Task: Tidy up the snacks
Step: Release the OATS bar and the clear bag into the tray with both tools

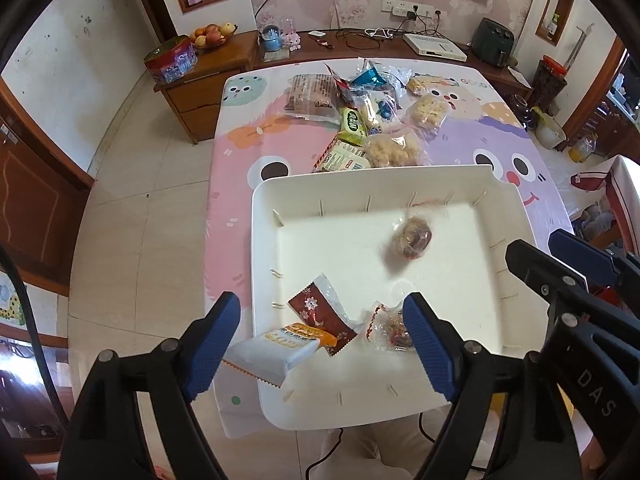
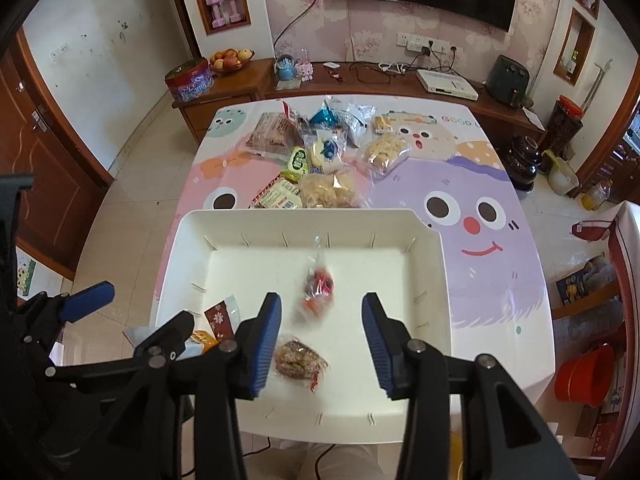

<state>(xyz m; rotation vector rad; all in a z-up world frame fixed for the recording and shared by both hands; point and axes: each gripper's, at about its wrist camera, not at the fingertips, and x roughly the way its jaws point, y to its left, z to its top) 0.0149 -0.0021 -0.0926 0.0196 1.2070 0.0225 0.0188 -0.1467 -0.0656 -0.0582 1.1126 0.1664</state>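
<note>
White plastic tray sits at the near edge of the tabletop, which carries a cartoon-print cover.

Left gripper: jaws spread wide, nothing clamped. Between them, on the tray's near left, lie a white-and-orange packet overhanging the rim, a maroon packet and a clear-wrapped cake, which is just beside the right blue pad; contact there cannot be told.

Right gripper: jaws apart, nothing pressed between the pads. A blurred clear-wrapped red snack appears between and beyond the fingers over the tray floor; whether it rests on the floor cannot be told. The clear-wrapped cake lies just beside its left pad.

Remaining snack pile lies on the tabletop beyond the tray's far rim: brown bag, green packets, pale puffed pieces in clear bags.
</note>
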